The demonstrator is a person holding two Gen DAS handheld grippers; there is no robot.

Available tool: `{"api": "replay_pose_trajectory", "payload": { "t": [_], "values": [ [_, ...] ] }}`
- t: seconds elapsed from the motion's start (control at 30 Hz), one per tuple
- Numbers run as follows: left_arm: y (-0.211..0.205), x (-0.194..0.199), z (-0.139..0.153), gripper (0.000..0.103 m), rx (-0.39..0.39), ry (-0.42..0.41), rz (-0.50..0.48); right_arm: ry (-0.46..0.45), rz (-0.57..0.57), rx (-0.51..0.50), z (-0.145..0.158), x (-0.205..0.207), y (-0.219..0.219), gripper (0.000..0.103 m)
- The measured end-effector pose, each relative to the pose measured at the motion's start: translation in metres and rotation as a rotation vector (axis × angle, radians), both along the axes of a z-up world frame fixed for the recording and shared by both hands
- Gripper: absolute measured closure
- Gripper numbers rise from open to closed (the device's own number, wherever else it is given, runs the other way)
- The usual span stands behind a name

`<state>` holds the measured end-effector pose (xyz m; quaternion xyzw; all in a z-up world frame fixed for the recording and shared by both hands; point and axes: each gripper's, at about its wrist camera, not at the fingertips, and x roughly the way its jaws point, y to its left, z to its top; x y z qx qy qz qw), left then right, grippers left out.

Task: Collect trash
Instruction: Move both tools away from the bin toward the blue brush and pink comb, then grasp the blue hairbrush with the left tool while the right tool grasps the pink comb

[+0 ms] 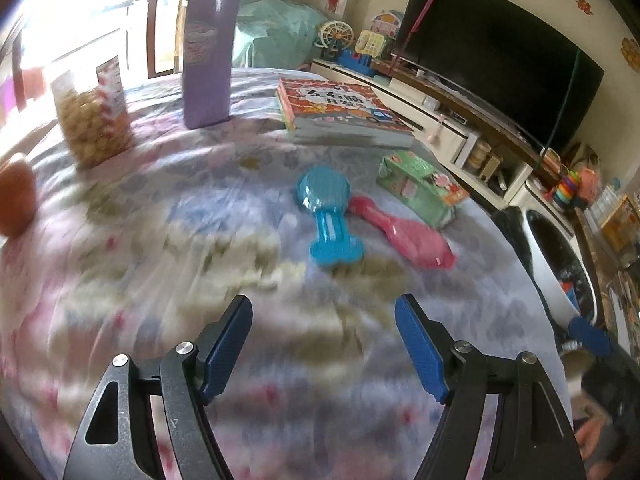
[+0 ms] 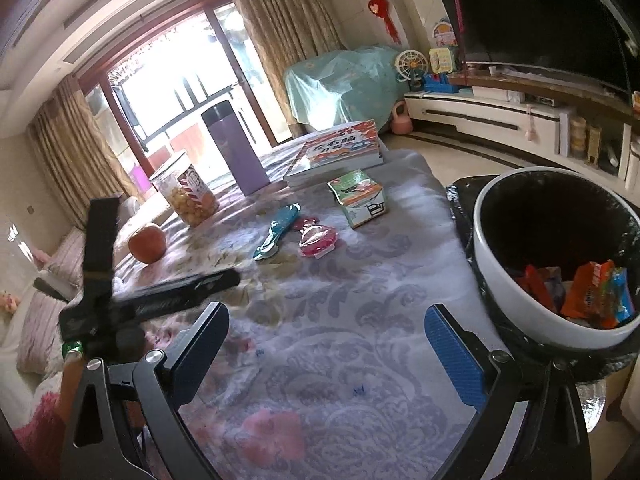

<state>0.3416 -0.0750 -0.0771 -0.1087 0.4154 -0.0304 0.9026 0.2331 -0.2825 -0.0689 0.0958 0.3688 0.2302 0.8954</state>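
1. Left tool [image 1: 324, 344]: jaws apart, nothing between them
2. Right tool [image 2: 326, 354]: jaws apart, empty
3. Blue wrapper [image 1: 329, 216], pink wrapper [image 1: 400, 232]: side by side on the worktop [image 2: 360, 340], near green carton [image 1: 420, 186]
4. White bin [image 2: 516, 300]: at the worktop's right edge, wrappers inside

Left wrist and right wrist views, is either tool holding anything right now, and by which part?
Nothing is held. The left tool and the right tool both stand open over the patterned bedspread, with only fabric visible between their pads.
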Motion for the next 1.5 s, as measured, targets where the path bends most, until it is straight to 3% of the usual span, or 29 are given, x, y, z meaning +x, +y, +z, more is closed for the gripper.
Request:
{"api": "replay_pose_trajectory", "payload": {
  "t": [0.13, 0.17, 0.23, 0.3, 0.53, 0.77, 0.97, 1.03, 1.07, 1.2, 1.37, 1.5],
  "values": [
    [-0.004, 0.033, -0.011, 0.036, 0.021, 0.011, -0.015, 0.0, 0.003, -0.006, -0.004, 0.007, 0.004, 0.004],
    [-0.006, 0.041, -0.015, 0.041, 0.033, 0.016, -0.018, 0.001, 0.004, -0.01, -0.004, 0.008, 0.004, 0.004],
    [-0.007, 0.055, -0.024, 0.06, 0.043, 0.04, -0.037, 0.001, 0.008, -0.029, -0.007, 0.012, 0.006, 0.004],
    [-0.008, 0.062, -0.027, 0.067, 0.066, 0.035, -0.05, -0.005, 0.011, -0.046, -0.008, 0.016, 0.009, 0.005],
    [0.01, 0.033, -0.024, 0.068, 0.036, 0.007, -0.061, -0.002, 0.039, -0.078, -0.012, 0.035, 0.03, 0.024],
    [0.051, -0.033, -0.022, 0.068, -0.043, 0.012, -0.029, 0.018, 0.089, -0.135, -0.025, 0.068, 0.066, 0.028],
    [0.065, -0.058, -0.027, 0.068, -0.103, 0.021, -0.035, 0.053, 0.102, -0.219, -0.039, 0.099, 0.089, 0.031],
    [0.067, -0.061, -0.028, 0.067, -0.105, 0.011, -0.039, 0.078, 0.096, -0.228, -0.045, 0.107, 0.092, 0.051],
    [0.067, -0.062, -0.027, 0.067, -0.102, 0.005, -0.04, 0.092, 0.09, -0.229, -0.047, 0.109, 0.092, 0.056],
    [0.062, -0.064, -0.029, 0.067, -0.095, -0.005, -0.052, 0.099, 0.066, -0.204, -0.043, 0.095, 0.086, 0.057],
    [0.069, -0.065, -0.032, 0.067, -0.147, -0.01, -0.062, 0.127, 0.036, -0.162, -0.037, 0.059, 0.08, 0.056],
    [0.071, -0.066, -0.033, 0.067, -0.165, -0.014, -0.068, 0.123, 0.001, -0.152, -0.04, 0.032, 0.076, 0.051]
  ]
}}
